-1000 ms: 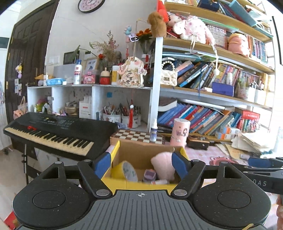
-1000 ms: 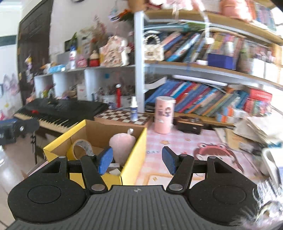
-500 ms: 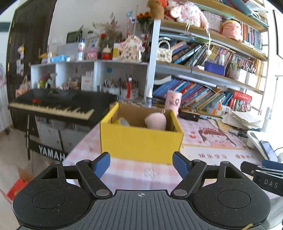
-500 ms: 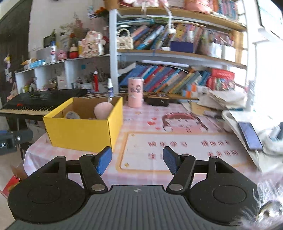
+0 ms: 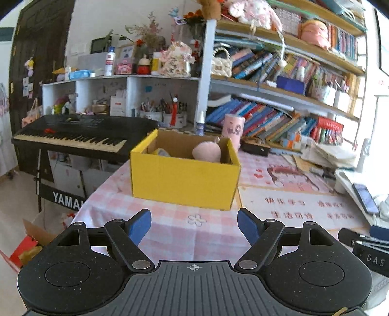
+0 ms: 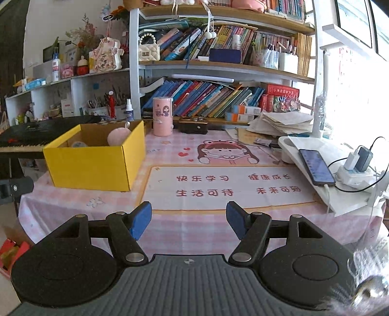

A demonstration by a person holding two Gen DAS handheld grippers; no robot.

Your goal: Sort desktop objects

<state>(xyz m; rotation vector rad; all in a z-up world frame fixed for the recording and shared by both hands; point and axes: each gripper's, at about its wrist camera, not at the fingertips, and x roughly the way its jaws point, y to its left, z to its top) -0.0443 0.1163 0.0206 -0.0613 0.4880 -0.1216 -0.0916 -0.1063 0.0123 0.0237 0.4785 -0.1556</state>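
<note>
With the counter [image 6: 116, 204] bare in front of you and the yellow box [image 6: 97, 165] at its left already holding a pink pouch [image 6: 118, 137], your left tool [image 5: 194, 224] and right tool [image 6: 189, 218] both gape empty, so sorting looks finished unless you find another stray.

home study or child's room. bench [image 6: 116, 206] with pink checked cloth and cartoon desk mat [image 6: 226, 187]; shelves [image 6: 218, 64] crammed with books, plush toys [image 5: 250, 9], pen pots; yamaha keyboard [image 5: 73, 138] alongside; phone [image 6: 316, 166] charging on a white stand; dark wooden door [image 5: 36, 48].
</note>
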